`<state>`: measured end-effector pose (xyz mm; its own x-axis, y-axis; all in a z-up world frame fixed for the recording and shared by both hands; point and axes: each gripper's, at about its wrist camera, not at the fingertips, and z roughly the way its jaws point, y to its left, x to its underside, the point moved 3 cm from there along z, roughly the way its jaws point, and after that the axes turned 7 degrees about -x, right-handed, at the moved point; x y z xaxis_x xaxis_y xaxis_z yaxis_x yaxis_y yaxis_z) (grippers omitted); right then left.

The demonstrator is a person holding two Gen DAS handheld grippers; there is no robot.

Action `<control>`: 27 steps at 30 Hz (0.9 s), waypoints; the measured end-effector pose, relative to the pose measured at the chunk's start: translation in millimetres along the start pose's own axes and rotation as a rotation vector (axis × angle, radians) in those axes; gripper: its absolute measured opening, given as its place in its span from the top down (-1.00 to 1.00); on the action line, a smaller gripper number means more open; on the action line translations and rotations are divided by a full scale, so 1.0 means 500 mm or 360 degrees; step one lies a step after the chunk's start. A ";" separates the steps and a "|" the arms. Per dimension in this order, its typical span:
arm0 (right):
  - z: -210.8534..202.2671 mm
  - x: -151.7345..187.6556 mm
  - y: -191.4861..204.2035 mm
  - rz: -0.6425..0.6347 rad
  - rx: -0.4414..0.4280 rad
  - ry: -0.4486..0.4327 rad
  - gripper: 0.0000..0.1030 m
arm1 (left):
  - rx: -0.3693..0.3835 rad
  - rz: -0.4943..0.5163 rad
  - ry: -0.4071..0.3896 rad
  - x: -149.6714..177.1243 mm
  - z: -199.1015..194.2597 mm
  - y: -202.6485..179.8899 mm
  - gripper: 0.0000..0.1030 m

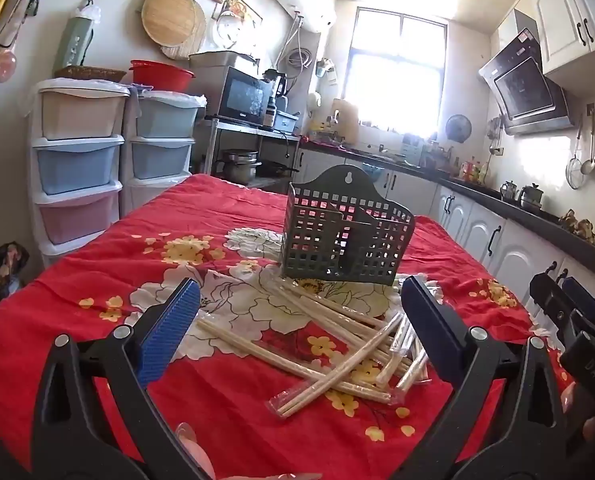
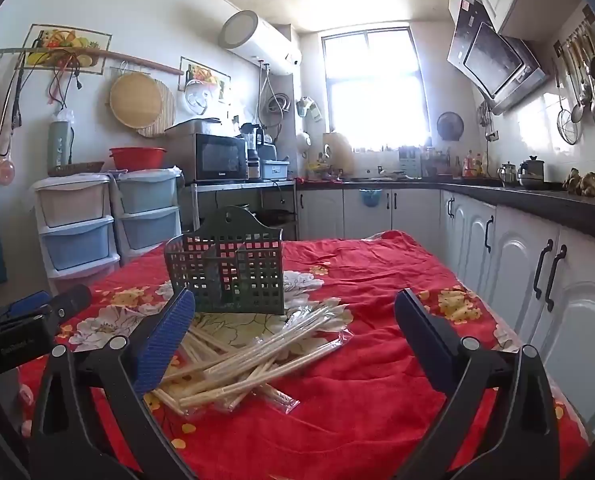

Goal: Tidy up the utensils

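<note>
**Chopsticks heaped before the holder**

The dark perforated holder (image 1: 347,232) stood upright on the red floral cloth (image 1: 97,280). Wrapped chopsticks (image 1: 337,356) lay in a loose pile just in front of it (several crossing). The left gripper (image 1: 297,328) and right gripper (image 2: 295,344) hung near the pile, jaws spread wide, holding nothing.

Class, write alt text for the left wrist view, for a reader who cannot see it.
An open left gripper hovers over a loose pile of wrapped chopsticks on a red flowered tablecloth. Behind the pile stands an empty dark mesh utensil holder, with a sunlit kitchen beyond.
</note>
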<state>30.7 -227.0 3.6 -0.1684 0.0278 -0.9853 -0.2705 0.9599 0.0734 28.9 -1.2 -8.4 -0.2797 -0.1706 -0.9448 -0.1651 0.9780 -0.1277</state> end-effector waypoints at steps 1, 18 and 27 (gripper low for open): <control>0.000 0.000 0.001 -0.0012 -0.0001 0.0005 -0.88 | -0.0002 0.0002 0.0000 0.000 0.000 -0.001 -0.80; -0.005 0.002 -0.002 -0.0008 0.0007 -0.0002 -0.88 | 0.0010 -0.0021 -0.0004 0.002 -0.003 -0.005 -0.80; -0.013 0.000 -0.007 -0.0005 0.0012 -0.0002 -0.88 | 0.0004 -0.0019 -0.0003 0.002 -0.006 -0.010 -0.80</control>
<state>25.2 -232.0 4.3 -0.1667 0.0252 -0.9857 -0.2636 0.9621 0.0692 26.8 -6.6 -8.0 -0.2762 -0.1821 -0.9437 -0.1659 0.9762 -0.1398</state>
